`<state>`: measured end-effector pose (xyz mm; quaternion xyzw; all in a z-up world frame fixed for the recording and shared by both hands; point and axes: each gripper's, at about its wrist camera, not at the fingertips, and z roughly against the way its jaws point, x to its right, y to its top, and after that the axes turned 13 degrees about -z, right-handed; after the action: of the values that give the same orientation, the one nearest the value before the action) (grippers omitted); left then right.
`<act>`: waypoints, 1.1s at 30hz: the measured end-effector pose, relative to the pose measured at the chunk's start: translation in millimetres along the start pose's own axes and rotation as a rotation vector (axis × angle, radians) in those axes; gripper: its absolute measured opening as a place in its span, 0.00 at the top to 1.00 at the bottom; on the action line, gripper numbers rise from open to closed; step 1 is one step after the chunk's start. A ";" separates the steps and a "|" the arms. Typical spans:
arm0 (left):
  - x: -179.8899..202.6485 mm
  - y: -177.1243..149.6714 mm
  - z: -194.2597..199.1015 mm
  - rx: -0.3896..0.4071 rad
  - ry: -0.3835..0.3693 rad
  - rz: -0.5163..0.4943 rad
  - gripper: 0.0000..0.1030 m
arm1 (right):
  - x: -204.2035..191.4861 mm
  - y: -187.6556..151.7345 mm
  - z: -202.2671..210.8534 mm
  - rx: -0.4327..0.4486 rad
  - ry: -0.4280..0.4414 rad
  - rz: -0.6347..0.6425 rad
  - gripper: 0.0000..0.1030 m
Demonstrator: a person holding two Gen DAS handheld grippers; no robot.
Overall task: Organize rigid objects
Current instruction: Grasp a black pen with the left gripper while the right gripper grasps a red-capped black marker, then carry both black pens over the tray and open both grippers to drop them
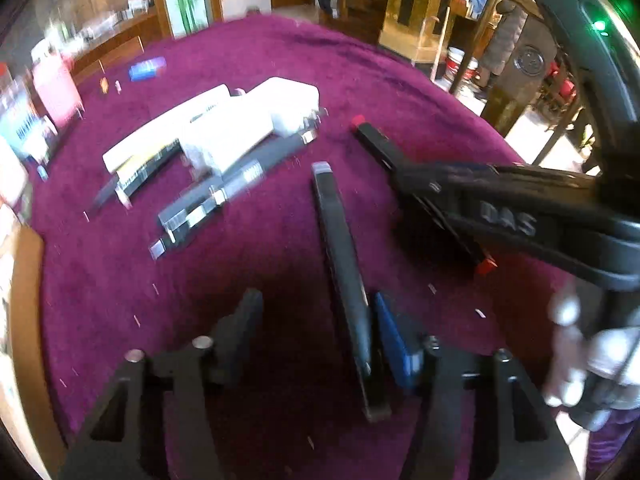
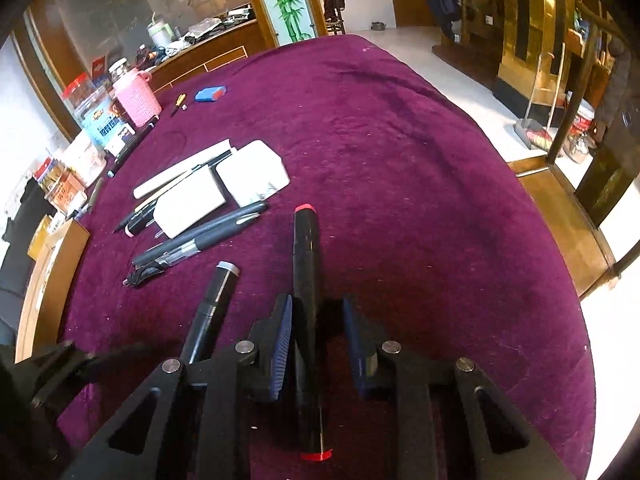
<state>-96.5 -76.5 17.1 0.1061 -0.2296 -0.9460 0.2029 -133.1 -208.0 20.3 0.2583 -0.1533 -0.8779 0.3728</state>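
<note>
Two black markers lie side by side on the purple-clothed table [image 2: 400, 152], near its front edge, each between the fingers of one of my hand-held grippers. My right hand-held gripper [image 2: 316, 340] straddles the red-capped marker [image 2: 306, 280], whose long axis runs straight along the fingers, away from me toward the table's far edge; the left pad touches the barrel, while a narrow gap shows at the right pad, so the jaws are nearly closed but I cannot confirm a firm grip. My left hand-held gripper [image 1: 316, 328] stands about half open around the silver-tipped marker [image 1: 340, 264]; the barrel sits close to the right finger, well apart from the left, and I judge it not yet clamped. Each marker is thus nearer its own hand. Toward the table's left edge rest pens [image 2: 200, 244] and white boxes [image 2: 224, 184]. Motion blur softens the left view, and the gripper bodies hide both markers' near ends there.
</note>
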 end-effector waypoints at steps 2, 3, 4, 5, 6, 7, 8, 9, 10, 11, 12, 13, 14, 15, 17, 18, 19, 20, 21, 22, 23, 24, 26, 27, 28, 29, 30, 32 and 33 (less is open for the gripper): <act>-1.3 1.1 1.1 0.015 0.016 0.008 0.73 | 0.5 0.6 -0.3 -0.003 0.009 0.000 0.74; -1.9 -0.3 2.6 0.018 0.025 0.008 0.83 | 0.5 0.3 -0.4 -0.004 0.013 0.003 0.73; -3.2 -3.5 4.9 0.022 0.032 0.009 0.86 | -0.1 -0.1 -0.5 -0.003 0.013 0.007 0.73; -5.9 -8.9 8.2 0.026 0.021 0.020 0.86 | -0.5 -0.2 -0.9 -0.001 0.013 0.011 0.72; -8.4 -13.1 11.0 0.027 0.010 0.032 0.86 | -1.1 -0.5 -0.9 0.001 0.010 0.016 0.72; -11.0 -16.6 12.8 0.025 0.002 0.043 0.86 | -2.4 -1.0 -1.2 0.004 0.005 0.021 0.72; -13.1 -18.6 13.5 0.023 -0.003 0.054 0.86 | -3.4 -1.2 -1.7 0.005 -0.001 0.025 0.72; -13.4 -18.7 13.3 0.021 -0.003 0.053 0.86 | -6.2 -1.6 -2.6 0.008 -0.013 0.032 0.71; -12.4 -17.1 11.5 0.018 0.004 0.046 0.86 | -8.2 -1.7 -3.6 0.010 -0.025 0.038 0.71; -9.7 -14.5 10.3 0.016 0.015 0.040 0.84 | -12.3 -2.3 -4.7 0.013 -0.048 0.050 0.71; -6.9 -12.3 9.1 0.018 0.028 0.033 0.83 | -15.7 -3.3 -5.6 0.019 -0.071 0.066 0.71; -3.6 -10.3 7.5 0.025 0.042 0.023 0.82 | -19.4 -4.9 -6.9 0.025 -0.094 0.084 0.71; -3.1 -9.2 6.4 0.030 0.046 0.019 0.82 | -25.2 -7.6 -8.5 0.033 -0.131 0.117 0.71; -4.0 -8.8 5.7 0.033 0.040 0.023 0.82 | -30.3 -9.2 -9.9 0.036 -0.159 0.142 0.72; -11.7 -13.1 9.0 0.040 -0.003 0.061 0.86 | -33.7 -9.3 -10.4 0.035 -0.166 0.158 0.79; -17.5 -17.7 13.9 0.048 -0.039 0.091 0.86 | -33.0 -8.8 -10.0 0.029 -0.147 0.158 0.84; -21.3 -21.4 20.9 0.063 -0.046 0.105 0.86 | -30.8 -8.4 -9.0 0.027 -0.135 0.149 0.84; -22.5 -25.5 28.8 0.082 -0.038 0.108 0.86 | -27.2 -7.9 -7.2 0.022 -0.104 0.131 0.84; -25.0 -30.0 37.2 0.100 -0.036 0.115 0.86 | -21.7 -7.9 -3.7 0.009 -0.048 0.101 0.84; -28.8 -35.0 45.8 0.118 -0.044 0.127 0.86 | -19.8 -8.8 -1.4 0.007 -0.029 0.085 0.84; -34.0 -41.9 56.2 0.140 -0.056 0.146 0.86 | -18.1 -10.2 2.8 0.012 0.000 0.072 0.84; -38.5 -47.5 63.6 0.155 -0.065 0.164 0.86 | -17.6 -11.5 6.9 0.013 0.039 0.063 0.84; -53.0 -62.1 80.9 0.190 -0.092 0.210 0.86 | -21.2 -13.3 13.3 0.001 0.095 0.045 0.84; -60.4 -68.0 88.3 0.202 -0.100 0.232 0.86 | -24.9 -14.6 15.2 -0.003 0.119 0.043 0.84; -69.0 -74.3 96.0 0.213 -0.102 0.255 0.86 | -30.6 -14.8 18.8 -0.012 0.157 0.045 0.84; -82.7 -82.6 105.9 0.225 -0.095 0.286 0.86 | -36.6 -14.6 20.6 -0.020 0.176 0.049 0.84; -93.1 -88.6 113.7 0.233 -0.086 0.310 0.86 | -44.3 -14.8 23.3 -0.027 0.198 0.056 0.84; -119.5 -105.4 130.1 0.246 -0.044 0.365 0.86 | -61.6 -13.8 27.9 -0.043 0.255 0.066 0.84; -132.3 -114.5 137.1 0.247 -0.011 0.391 0.86 | -71.1 -15.3 30.6 -0.050 0.281 0.075 0.84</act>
<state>-56.8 127.4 96.2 0.0783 -0.3609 -0.8541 0.3663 -117.4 -143.1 62.5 0.3632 -0.0874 -0.8222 0.4294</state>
